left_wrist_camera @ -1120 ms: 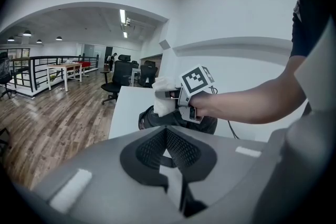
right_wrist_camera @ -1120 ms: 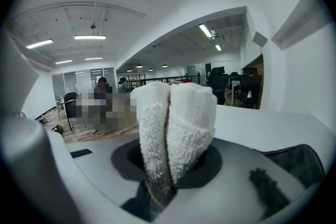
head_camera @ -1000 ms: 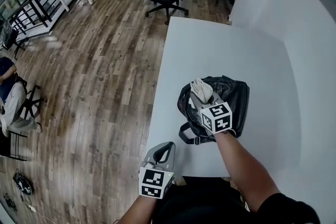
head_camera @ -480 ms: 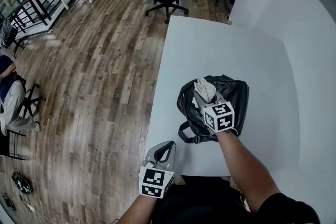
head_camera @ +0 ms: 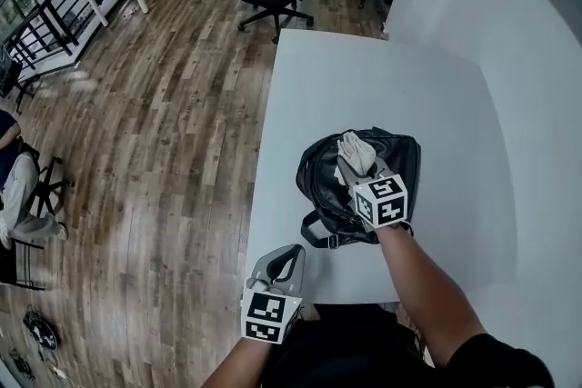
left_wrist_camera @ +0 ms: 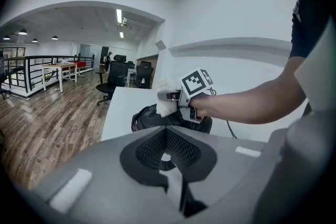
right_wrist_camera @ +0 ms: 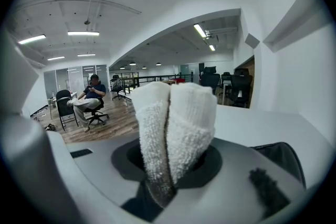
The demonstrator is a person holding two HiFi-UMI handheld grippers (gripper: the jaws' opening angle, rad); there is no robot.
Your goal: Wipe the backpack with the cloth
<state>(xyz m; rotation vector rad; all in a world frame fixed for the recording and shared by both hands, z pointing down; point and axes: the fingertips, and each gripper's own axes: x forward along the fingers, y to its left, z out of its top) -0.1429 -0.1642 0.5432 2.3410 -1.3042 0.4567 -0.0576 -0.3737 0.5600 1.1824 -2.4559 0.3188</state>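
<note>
The left gripper [head_camera: 280,261] hangs at the near edge of the white desk [head_camera: 436,95], fingers closed on nothing, well apart from the work. The black backpack [head_camera: 320,182] lies on the desk's near left part. Over its top is the right gripper [head_camera: 364,170], fingers clamped on the folded white cloth [head_camera: 356,154]. Wiping seems to be in hand. The next stroke probably calls for pressing the cloth flat and drawing it across, and the idle gripper could steady the bag.
</note>
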